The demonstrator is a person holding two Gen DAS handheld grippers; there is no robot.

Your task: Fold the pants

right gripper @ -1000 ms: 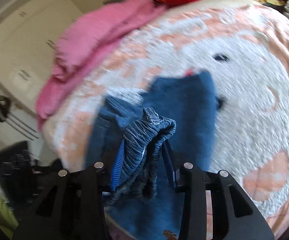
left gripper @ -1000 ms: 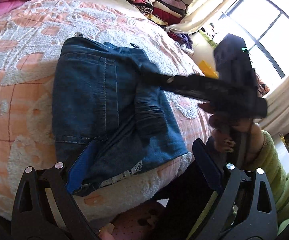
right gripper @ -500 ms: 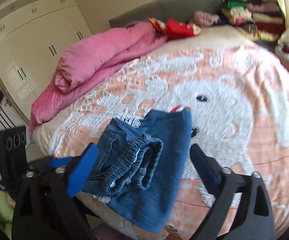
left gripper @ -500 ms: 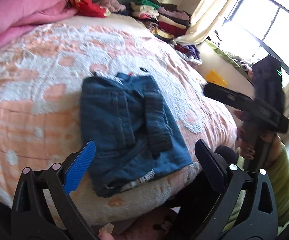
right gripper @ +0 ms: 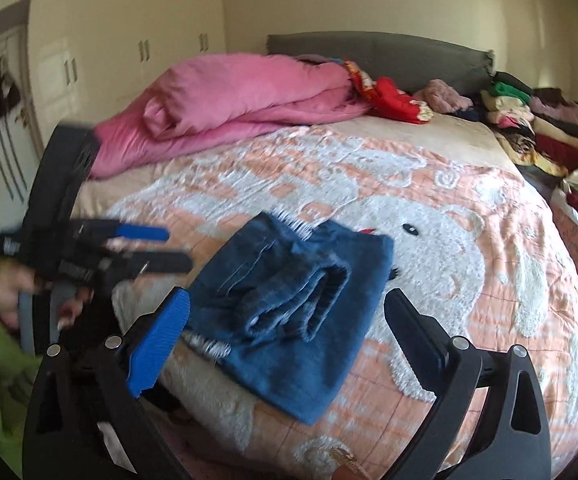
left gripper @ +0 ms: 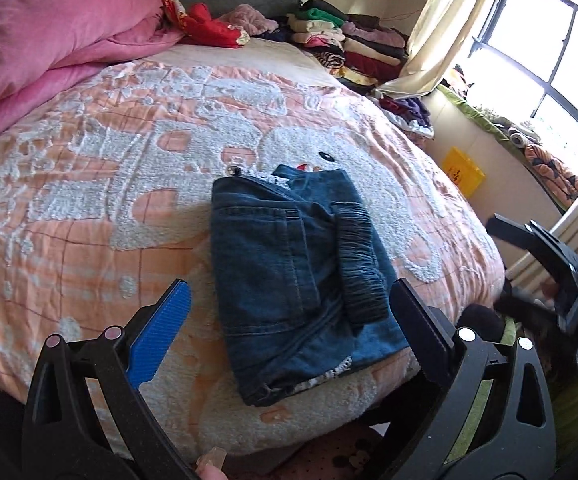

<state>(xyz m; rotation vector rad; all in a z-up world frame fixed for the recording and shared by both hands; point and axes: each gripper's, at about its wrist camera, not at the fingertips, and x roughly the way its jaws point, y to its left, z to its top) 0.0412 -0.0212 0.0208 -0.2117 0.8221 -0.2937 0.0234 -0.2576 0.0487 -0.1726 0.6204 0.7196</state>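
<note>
A bedroom, seen from two cameras mounted on hand-held grippers. A pair of dark blue denim pants (left gripper: 293,280), folded into a compact rectangle, lies on a peach and white fluffy bedspread (left gripper: 89,208), close to the near edge of the bed. The ribbed elastic waistband (left gripper: 359,264) lies doubled on top, toward the right of the bundle in the left wrist view.

The left gripper (left gripper: 289,320), black with one blue pad, hovers above the near end of the pants with its jaws spread wide and nothing between them. The right gripper (right gripper: 287,330) has just been opening its jaws; they stand wide apart and empty, above and clear of the denim. Each gripper also appears in the other's camera, off to the side of the bundle.

The fold looks essentially finished, so the step in hand is likely the release and withdrawal. To do it well, both grippers should lift straight away with jaws kept wide, so no pad snags the loose waistband or the lace trim (left gripper: 329,376) peeking out at the near hem and pulls the layers open. A light press on the raised waistband could flatten the bundle.

The bundle's near hem sits just beside the bed's rounded front edge, so any tug toward the person risks sliding it off. There is open bedspread to the left of and beyond the pants. A rumpled pink quilt (left gripper: 49,40) lies well apart at the head of the bed, and stacks of folded clothes (left gripper: 341,40) occupy the far right corner.
</note>
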